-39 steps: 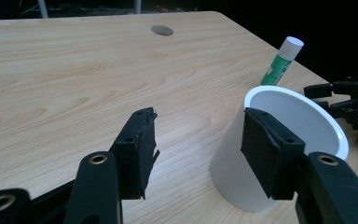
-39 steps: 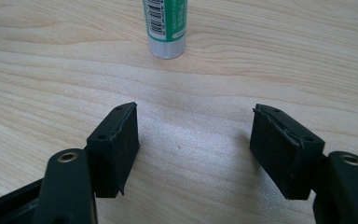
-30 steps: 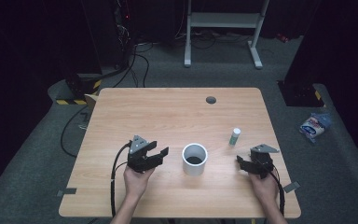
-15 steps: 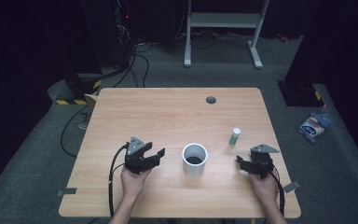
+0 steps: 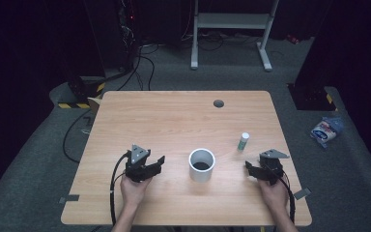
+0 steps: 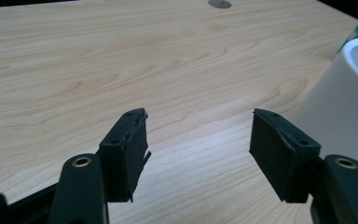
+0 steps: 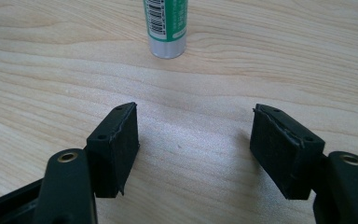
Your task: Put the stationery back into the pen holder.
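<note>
Glue stick (image 7: 166, 25) upright just beyond right hand-held gripper (image 7: 193, 149)

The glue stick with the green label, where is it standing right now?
In the high view the glue stick stands upright on the table's right side, just beyond the right gripper and right of the white cup.
</note>
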